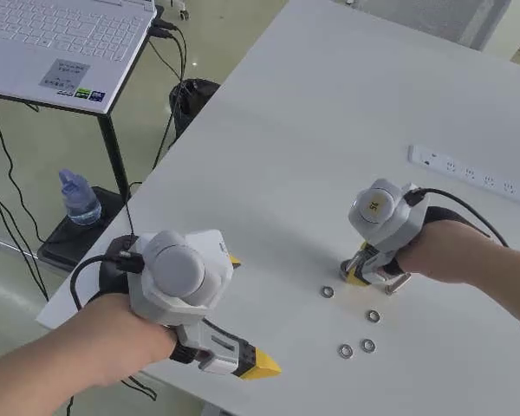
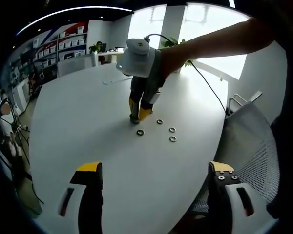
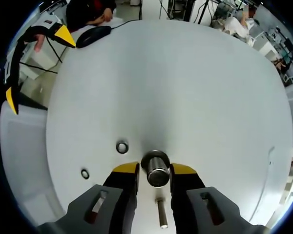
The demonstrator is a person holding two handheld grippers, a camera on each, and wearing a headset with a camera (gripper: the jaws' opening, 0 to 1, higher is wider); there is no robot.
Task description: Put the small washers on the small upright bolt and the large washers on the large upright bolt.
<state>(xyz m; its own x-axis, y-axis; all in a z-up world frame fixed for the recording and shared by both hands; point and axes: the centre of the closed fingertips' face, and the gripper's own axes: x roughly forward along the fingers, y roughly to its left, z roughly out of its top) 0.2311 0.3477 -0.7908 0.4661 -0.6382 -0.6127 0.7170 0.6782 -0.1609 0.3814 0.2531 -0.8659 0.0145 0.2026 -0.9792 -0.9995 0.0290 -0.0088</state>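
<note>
Several small steel washers [image 1: 328,292] lie loose on the white table [image 1: 329,130], just in front of my right gripper [image 1: 357,276]. That gripper points down at the table and is shut on a thick silver bolt [image 3: 157,170], whose end faces the camera between the yellow fingertips. A thin silver rod [image 3: 160,213] shows lower between the jaws; I cannot tell what it is. Two washers [image 3: 121,146] lie to the left of the bolt. My left gripper [image 1: 246,312] hovers at the near table edge, open and holding nothing. Its own view looks across at the washers [image 2: 159,121] and the right gripper [image 2: 139,111].
A white power strip [image 1: 472,173] lies on the table at the far right. Off the table's left side stand a laptop [image 1: 61,43] on a black stand and a water bottle [image 1: 78,198] on the floor. A mesh chair [image 2: 254,146] stands by the table edge.
</note>
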